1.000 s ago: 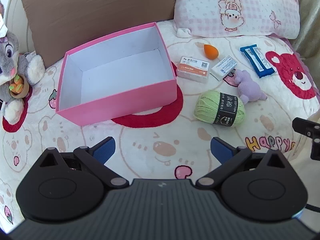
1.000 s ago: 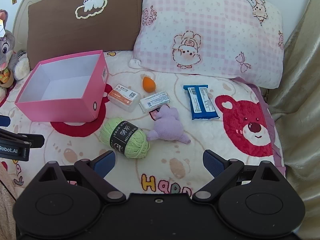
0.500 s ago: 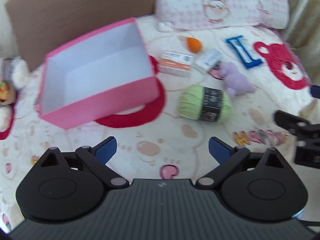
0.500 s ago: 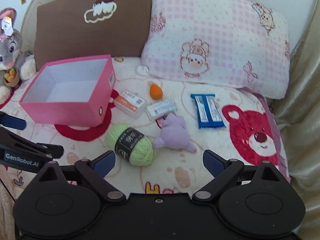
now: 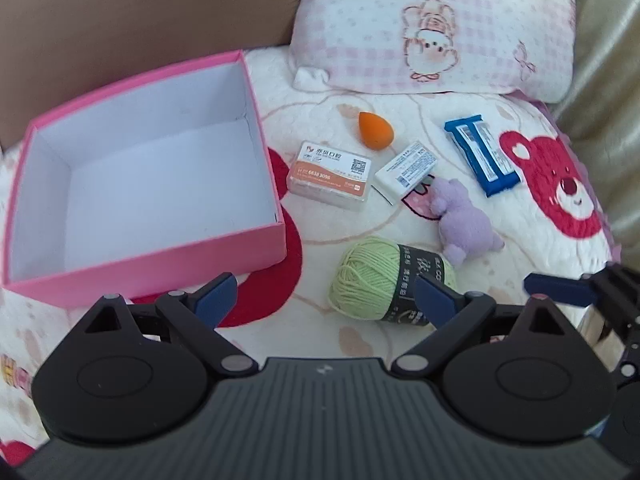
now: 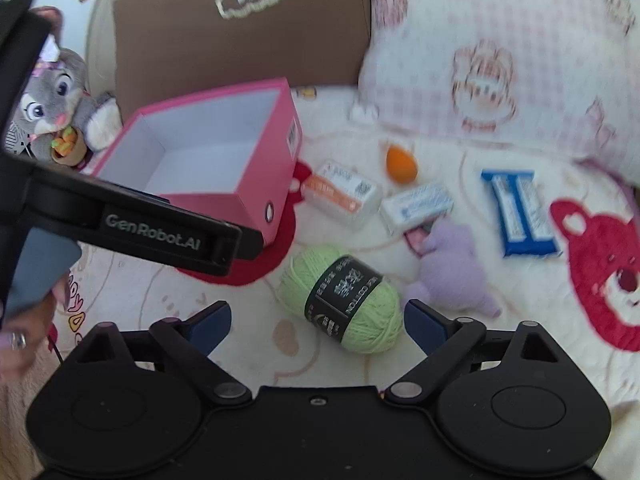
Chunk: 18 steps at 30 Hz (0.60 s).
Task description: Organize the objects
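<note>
- We see the left gripper (image 5: 326,294) above the bed cover (image 5: 360,340), jaws spread wide, nothing between them.
- The right gripper (image 6: 318,322) also has its jaws wide apart and empty; it hovers just short of the green yarn ball (image 6: 344,300).
- The pink box (image 5: 140,184) sits open on the bed at left, white inside, with no contents we can see.
- The yarn ball lies on its side with a black label band, near the box's front right corner but not touching it.
- The purple plush toy (image 5: 464,222) lies just right of and behind the yarn.
- The orange-and-white card box (image 5: 328,174) lies flat beside the pink box's right wall, with a small gap.
- The white packet (image 5: 406,170) lies right of the card box, its lower end at the plush's head; we can't tell if they touch.
- The orange sponge (image 5: 374,130) sits behind those two, apart from both.
- The blue wrapper (image 5: 482,158) lies flat farther right, next to the red bear print (image 5: 560,192).
- The pink checked pillow (image 5: 432,24) and the brown cushion (image 5: 140,12) are propped at the back.
- The grey bunny plush (image 6: 56,100) sits left of the pink box, seen from the right wrist.
- The right wrist view is motion-blurred.
</note>
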Available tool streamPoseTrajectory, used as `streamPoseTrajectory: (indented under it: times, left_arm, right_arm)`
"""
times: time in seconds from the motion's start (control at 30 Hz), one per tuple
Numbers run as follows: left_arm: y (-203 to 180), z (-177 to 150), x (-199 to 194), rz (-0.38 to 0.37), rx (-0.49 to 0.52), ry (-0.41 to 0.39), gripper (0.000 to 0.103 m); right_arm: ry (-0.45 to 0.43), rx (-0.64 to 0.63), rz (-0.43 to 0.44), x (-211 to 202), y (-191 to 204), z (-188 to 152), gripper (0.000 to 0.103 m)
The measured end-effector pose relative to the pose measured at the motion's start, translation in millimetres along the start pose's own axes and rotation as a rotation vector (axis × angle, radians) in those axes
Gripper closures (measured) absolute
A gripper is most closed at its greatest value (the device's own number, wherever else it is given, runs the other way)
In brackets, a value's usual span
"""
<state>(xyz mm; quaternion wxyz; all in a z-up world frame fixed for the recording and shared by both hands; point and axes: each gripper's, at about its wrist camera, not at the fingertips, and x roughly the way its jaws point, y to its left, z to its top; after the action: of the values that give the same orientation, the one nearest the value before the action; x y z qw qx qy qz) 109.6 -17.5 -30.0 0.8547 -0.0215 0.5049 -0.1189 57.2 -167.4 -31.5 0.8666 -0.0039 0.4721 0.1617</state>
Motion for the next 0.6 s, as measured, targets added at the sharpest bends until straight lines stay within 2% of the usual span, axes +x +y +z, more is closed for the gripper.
streamPoseTrajectory:
  times: [0.03, 0.1, 0.17, 0.27, 0.4, 0.6]
  left_arm:
    - [3.1, 0.3, 5.0, -0.017, -0.010, -0.005, 0.009]
    - [7.1, -0.2, 15.0, -0.035, -0.023, -0.008, 0.009]
    - [11.2, -0.3, 23.6, -0.083, -0.039, -0.001, 0.011]
    - [15.6, -1.5, 36.0, -0.159, -0.074, 0.012, 0.013]
    - [14.3, -2.7, 52.5, -0.206, -0.064, 0.015, 0.020]
    - [7.6, -3.6, 73.9, -0.249, -0.026, 0.012, 0.039]
  right_arm:
    - [0.008, -0.015, -0.012, 6.0, 0.4, 3.9, 0.012]
    - [0.024, -0.082, -0.105, 16.9, 7.2, 6.4, 0.012]
    - [0.016, -0.114, -0.137, 22.7, 10.1, 5.7, 0.012]
    - [0.044, -0.020, -0.094, 36.3, -0.2, 3.9, 0.012]
    - [0.075, 0.052, -0.096, 56.9, -8.8, -4.4, 0.012]
    - [0.103, 0.126, -0.105, 78.5, -23.8, -10.1, 0.012]
